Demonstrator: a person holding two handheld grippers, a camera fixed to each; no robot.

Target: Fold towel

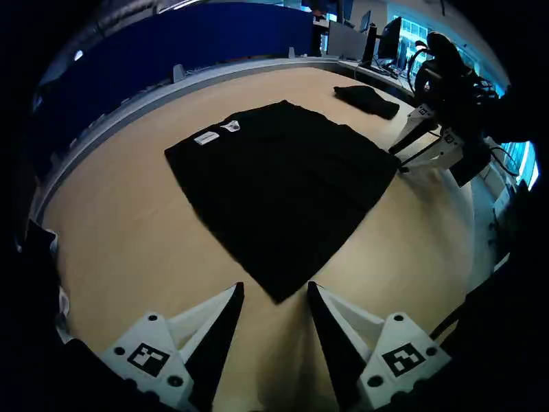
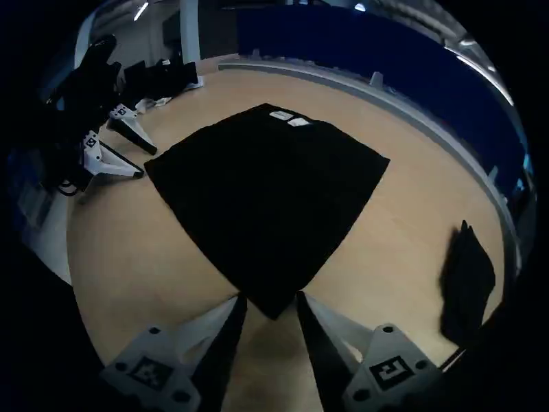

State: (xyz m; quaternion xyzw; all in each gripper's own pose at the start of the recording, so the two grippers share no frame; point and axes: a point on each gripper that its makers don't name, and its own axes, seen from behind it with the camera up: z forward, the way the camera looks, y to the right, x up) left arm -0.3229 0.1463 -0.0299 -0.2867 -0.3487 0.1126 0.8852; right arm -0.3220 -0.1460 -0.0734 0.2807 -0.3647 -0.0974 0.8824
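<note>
Fingers (image 1: 219,323) of the left gripper (image 1: 274,287) stand spread at the bottom of the left gripper view, tilted down over the table (image 1: 123,226). The near corner of the black towel (image 1: 281,185), lying flat mid-frame, sits between their tips, unpinched. The right gripper (image 2: 271,296) is likewise spread about another corner. A dark cloth (image 1: 367,99) lies upper right.

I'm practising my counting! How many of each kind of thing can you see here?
Black cloths: 2 (spread towel, smaller bundle)
White labels on the towel: 2
Grippers: 2 (left gripper, right gripper)
Total: 6
</note>
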